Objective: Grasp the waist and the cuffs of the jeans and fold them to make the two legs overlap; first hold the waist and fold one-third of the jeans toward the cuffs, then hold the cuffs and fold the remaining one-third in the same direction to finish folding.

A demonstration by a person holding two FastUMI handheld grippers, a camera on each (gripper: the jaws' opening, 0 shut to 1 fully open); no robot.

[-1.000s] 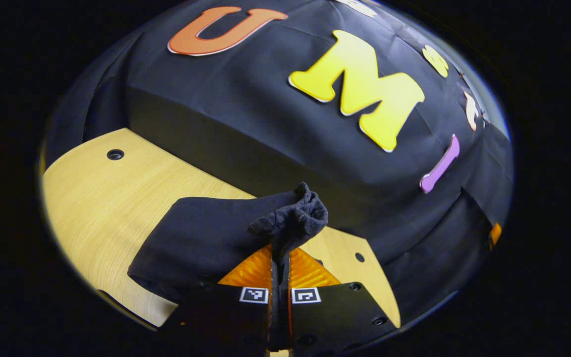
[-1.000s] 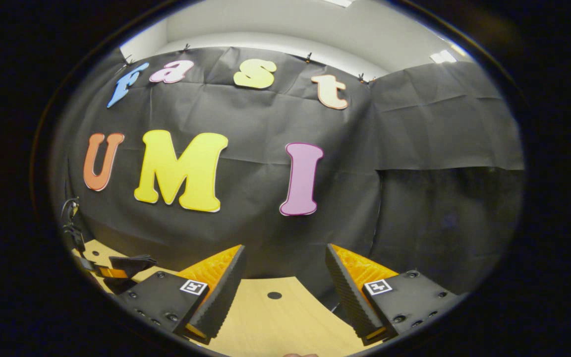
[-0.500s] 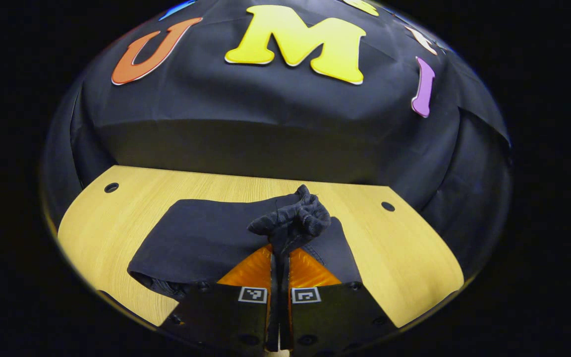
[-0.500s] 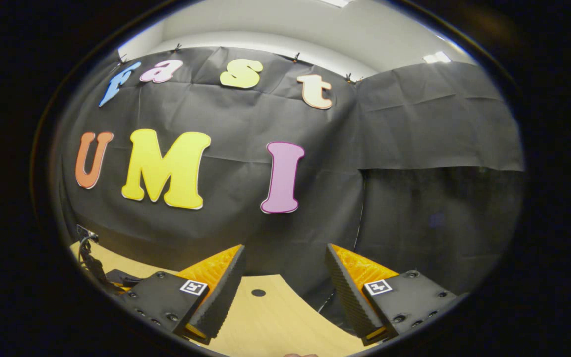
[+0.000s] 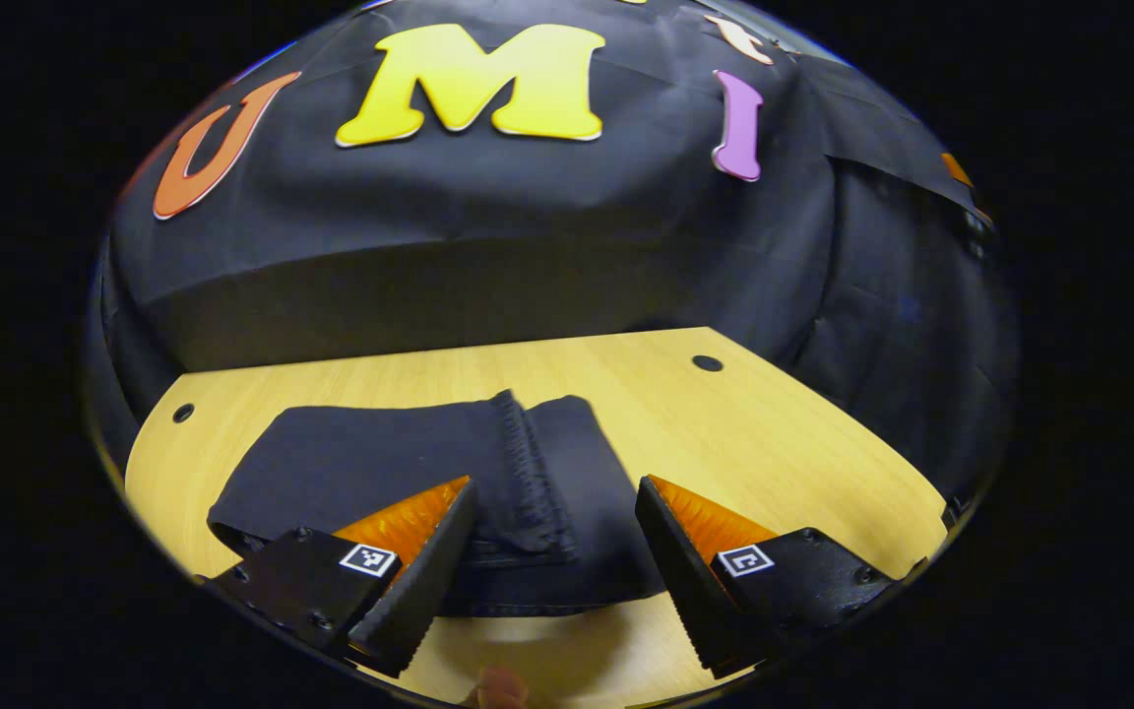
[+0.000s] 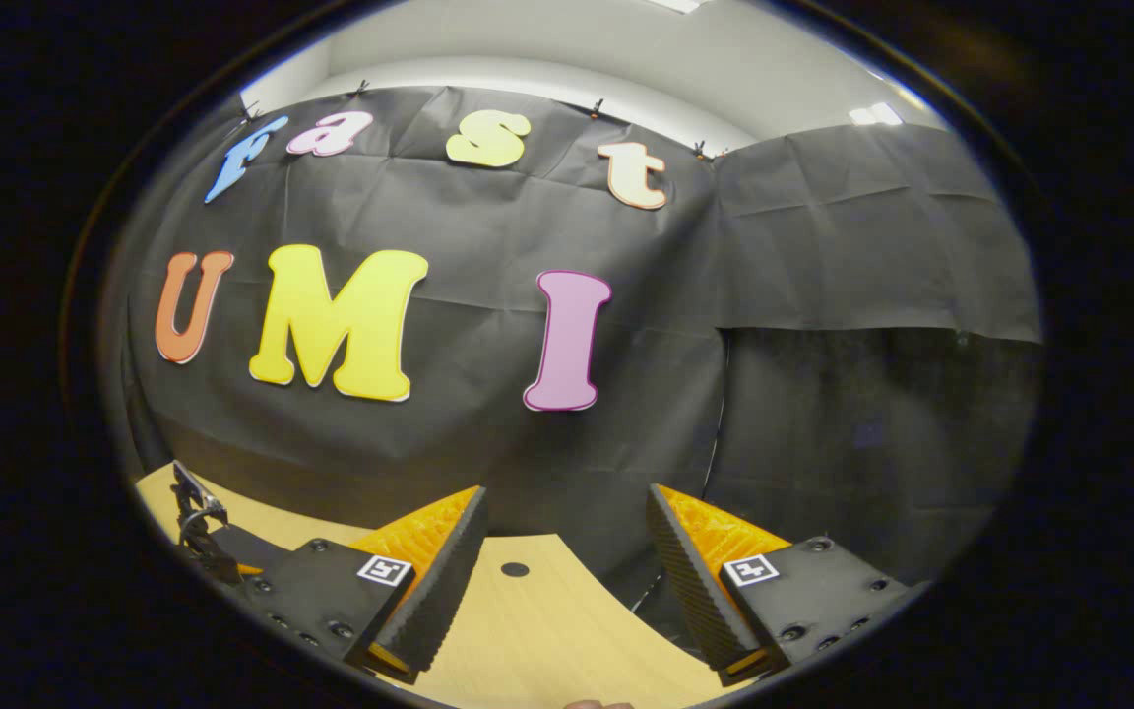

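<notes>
Dark jeans (image 5: 409,463) lie folded flat on the wooden desk (image 5: 774,443). The left hand-held gripper (image 5: 555,561) hangs just above them, fingers spread apart. The right hand-held gripper (image 6: 564,571) sits apart, also spread wide, holding nothing.
</notes>
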